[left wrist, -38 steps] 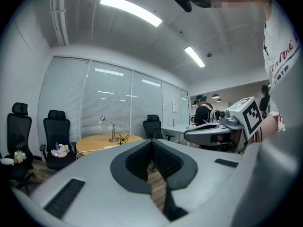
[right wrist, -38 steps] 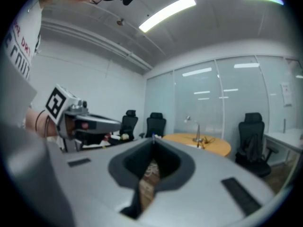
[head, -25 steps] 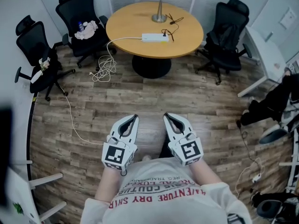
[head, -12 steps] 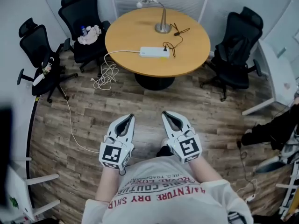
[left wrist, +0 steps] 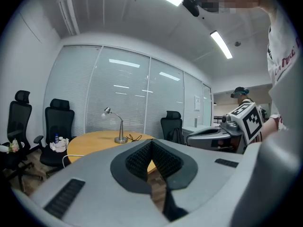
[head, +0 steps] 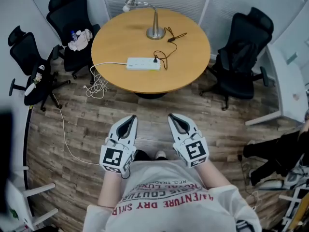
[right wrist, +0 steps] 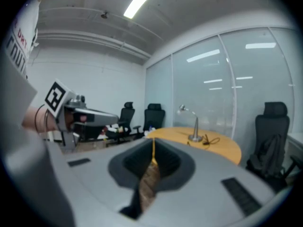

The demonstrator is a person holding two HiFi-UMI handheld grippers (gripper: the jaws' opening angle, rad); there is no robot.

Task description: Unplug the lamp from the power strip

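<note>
A silver desk lamp (head: 154, 23) stands at the far side of the round wooden table (head: 193, 57). Its black cord (head: 166, 47) runs to a plug in the white power strip (head: 143, 63), which lies near the table's front left. Both grippers are held close to the person's body, over the floor and short of the table. The left gripper (head: 133, 117) and the right gripper (head: 173, 116) are shut with nothing between the jaws. The left gripper view shows its closed tips (left wrist: 151, 142) with the lamp (left wrist: 118, 126) far beyond. The right gripper view shows the same: closed tips (right wrist: 153, 141), lamp (right wrist: 193, 124) far off.
Black office chairs stand left of the table (head: 72, 18) (head: 29, 57) and right of it (head: 244, 47). The strip's white cable (head: 96, 83) drops off the table's left side and trails over the wood floor. A white desk (head: 285, 76) is at the right.
The table and lamp have come nearer and shifted left in the head view as the person stepped forward. Both grippers stay shut in front of the body.
</note>
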